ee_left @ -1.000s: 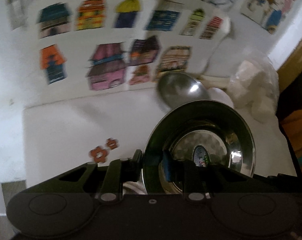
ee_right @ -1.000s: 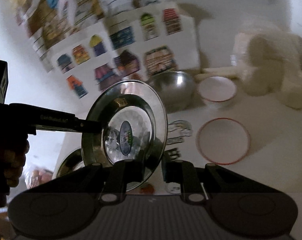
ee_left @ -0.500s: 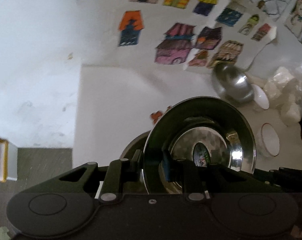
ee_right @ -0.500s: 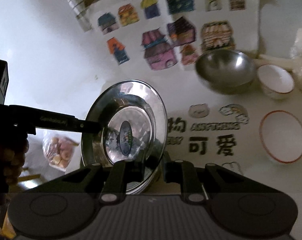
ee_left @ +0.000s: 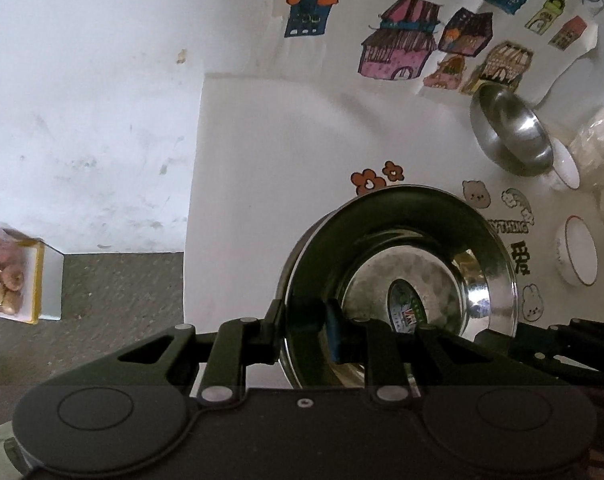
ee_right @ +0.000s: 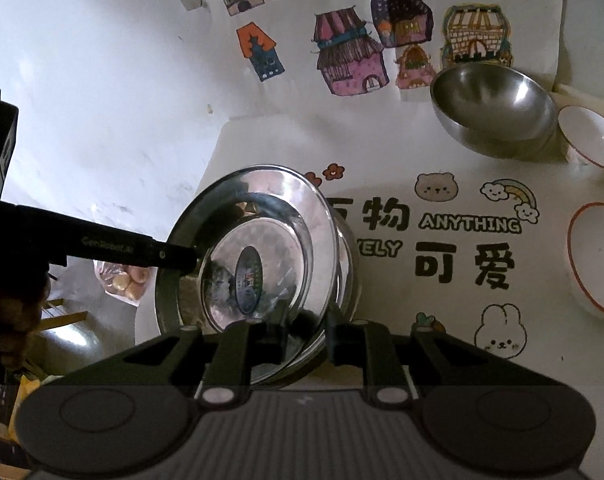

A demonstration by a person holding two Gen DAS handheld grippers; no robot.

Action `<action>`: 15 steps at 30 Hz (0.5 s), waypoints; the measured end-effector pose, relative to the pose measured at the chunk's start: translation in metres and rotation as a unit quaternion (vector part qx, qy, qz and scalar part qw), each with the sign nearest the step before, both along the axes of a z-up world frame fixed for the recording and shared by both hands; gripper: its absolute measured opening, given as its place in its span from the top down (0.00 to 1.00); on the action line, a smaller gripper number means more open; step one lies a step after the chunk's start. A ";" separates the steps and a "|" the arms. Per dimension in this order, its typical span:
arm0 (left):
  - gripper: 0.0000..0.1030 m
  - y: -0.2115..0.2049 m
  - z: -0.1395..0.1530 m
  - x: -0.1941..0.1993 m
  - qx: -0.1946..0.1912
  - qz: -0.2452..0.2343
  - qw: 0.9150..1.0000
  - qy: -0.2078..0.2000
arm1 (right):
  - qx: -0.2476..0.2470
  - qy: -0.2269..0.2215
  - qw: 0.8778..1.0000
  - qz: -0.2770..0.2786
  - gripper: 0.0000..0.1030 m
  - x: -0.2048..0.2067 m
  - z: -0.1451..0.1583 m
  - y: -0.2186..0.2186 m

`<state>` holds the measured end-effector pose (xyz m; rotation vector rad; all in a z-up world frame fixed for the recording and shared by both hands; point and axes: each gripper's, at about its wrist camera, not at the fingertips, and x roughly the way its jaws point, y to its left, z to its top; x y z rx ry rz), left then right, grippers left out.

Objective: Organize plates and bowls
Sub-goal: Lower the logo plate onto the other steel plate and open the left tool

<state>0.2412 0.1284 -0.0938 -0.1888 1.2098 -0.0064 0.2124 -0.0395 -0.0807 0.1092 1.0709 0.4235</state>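
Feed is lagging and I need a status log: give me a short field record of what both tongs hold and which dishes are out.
left tongs: shut on steel plate, at its rim
right tongs: shut on the same plate's near rim
plate pose: tilted, above a second steel dish
on table: steel bowl, small white bowl, red-rimmed white dish

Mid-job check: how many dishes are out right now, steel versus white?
Steel: 3 (held plate, plate under it, bowl)
White, red-rimmed: 2 (small bowl, shallow dish)
Total: 5
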 end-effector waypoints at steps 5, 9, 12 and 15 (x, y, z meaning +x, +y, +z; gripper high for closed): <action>0.77 -0.005 -0.001 0.004 0.016 -0.007 1.000 0.008 | -0.005 0.007 1.000 0.001 0.77 0.005 -0.004 0.003; 0.77 -0.010 0.000 0.007 0.035 -0.019 0.999 0.014 | -0.008 0.010 1.000 0.003 0.76 0.006 -0.005 0.005; 0.77 -0.014 0.000 0.010 0.047 -0.027 0.998 0.017 | -0.010 0.014 1.000 0.004 0.75 0.006 -0.006 0.005; 0.76 -0.016 0.000 0.011 0.053 -0.030 0.998 0.019 | -0.010 0.013 1.000 0.004 0.75 0.006 -0.005 0.005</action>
